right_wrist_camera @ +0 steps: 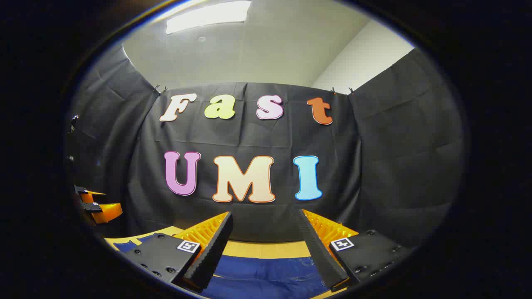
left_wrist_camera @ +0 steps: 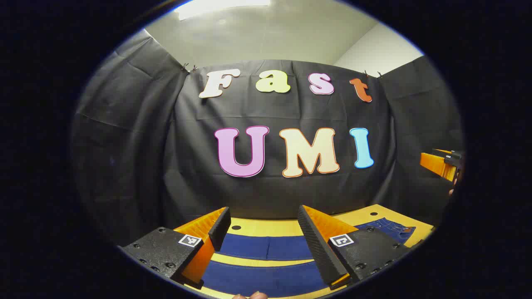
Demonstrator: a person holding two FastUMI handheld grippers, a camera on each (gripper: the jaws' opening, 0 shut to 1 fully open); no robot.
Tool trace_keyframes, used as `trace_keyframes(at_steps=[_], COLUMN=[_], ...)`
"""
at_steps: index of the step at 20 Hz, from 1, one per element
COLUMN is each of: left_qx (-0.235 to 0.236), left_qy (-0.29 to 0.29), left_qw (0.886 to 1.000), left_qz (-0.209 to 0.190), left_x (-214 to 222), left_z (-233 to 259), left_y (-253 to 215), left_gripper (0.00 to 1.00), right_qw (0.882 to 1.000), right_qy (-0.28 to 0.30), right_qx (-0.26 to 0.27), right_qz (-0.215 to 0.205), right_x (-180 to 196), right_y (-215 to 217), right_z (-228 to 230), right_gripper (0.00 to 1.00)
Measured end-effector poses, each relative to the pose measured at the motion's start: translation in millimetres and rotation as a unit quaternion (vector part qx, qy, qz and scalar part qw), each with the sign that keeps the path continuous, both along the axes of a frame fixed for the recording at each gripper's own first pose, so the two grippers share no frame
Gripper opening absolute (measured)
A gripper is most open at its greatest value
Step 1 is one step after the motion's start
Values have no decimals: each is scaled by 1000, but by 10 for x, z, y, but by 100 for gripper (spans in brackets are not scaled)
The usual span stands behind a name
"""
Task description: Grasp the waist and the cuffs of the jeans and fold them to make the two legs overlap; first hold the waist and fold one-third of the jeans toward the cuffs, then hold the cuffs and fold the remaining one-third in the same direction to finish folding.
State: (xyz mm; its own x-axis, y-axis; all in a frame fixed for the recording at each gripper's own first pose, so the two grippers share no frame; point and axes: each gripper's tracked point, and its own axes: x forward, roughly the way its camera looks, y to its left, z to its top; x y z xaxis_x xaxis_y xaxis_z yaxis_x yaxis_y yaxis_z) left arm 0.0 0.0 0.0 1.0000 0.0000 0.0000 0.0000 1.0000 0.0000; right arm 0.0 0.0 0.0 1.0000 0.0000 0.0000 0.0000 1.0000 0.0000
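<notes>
Dark blue jeans [left_wrist_camera: 266, 261] lie flat on a yellow table [left_wrist_camera: 257, 227], the two legs running side by side with a strip of table between them. The waist end, with a pocket and stitching, lies at the right [left_wrist_camera: 390, 229]. My left gripper [left_wrist_camera: 263, 222] hovers above the legs, open, nothing between its fingers. In the right gripper view the jeans [right_wrist_camera: 266, 276] spread below my right gripper [right_wrist_camera: 265, 226], which is open and holds nothing. The right gripper [left_wrist_camera: 440, 164] shows far right in the left gripper view; the left gripper [right_wrist_camera: 97, 205] shows at the left of the right gripper view.
Black cloth walls close the booth behind and on both sides. The table's far edge [right_wrist_camera: 266, 248] runs close to the back wall. A fingertip [left_wrist_camera: 253, 295] shows at the bottom edge of the left gripper view.
</notes>
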Motion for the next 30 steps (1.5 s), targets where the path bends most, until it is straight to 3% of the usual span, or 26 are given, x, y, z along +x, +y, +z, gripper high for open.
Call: trace_keyframes(at_steps=[14, 20, 23, 25, 26, 27, 30], left_qx=[8, 82, 162, 218, 242, 263, 319], left_qy=[17, 56, 104, 134, 150, 166, 220], left_qw=[1000, 994, 977, 960, 950, 940, 904], left_qz=[-3, -54, -92, -114, -127, -141, -179], left_x=[-4, -94, -199, -305, -328, -376, -606], left_z=[-170, -522, -877, -1135, -1285, -1446, -1998], left_y=[-29, 160, 365, 512, 557, 615, 802], left_gripper=[95, 95, 99, 95, 100, 95, 95], right_qw=[1000, 1000, 1000, 999, 999, 999, 998], right_qy=[7, 16, 26, 36, 39, 43, 52], right_qx=[-8, -7, -12, -13, -13, -13, -16], right_qz=[14, 7, 4, -2, -7, -14, -33], right_x=[106, 119, 58, 9, -25, -58, -160], right_y=[39, 82, 137, 154, 154, 140, 143], right_z=[-96, -218, -351, -464, -515, -568, -706], right_gripper=[99, 98, 98, 99, 98, 98, 98])
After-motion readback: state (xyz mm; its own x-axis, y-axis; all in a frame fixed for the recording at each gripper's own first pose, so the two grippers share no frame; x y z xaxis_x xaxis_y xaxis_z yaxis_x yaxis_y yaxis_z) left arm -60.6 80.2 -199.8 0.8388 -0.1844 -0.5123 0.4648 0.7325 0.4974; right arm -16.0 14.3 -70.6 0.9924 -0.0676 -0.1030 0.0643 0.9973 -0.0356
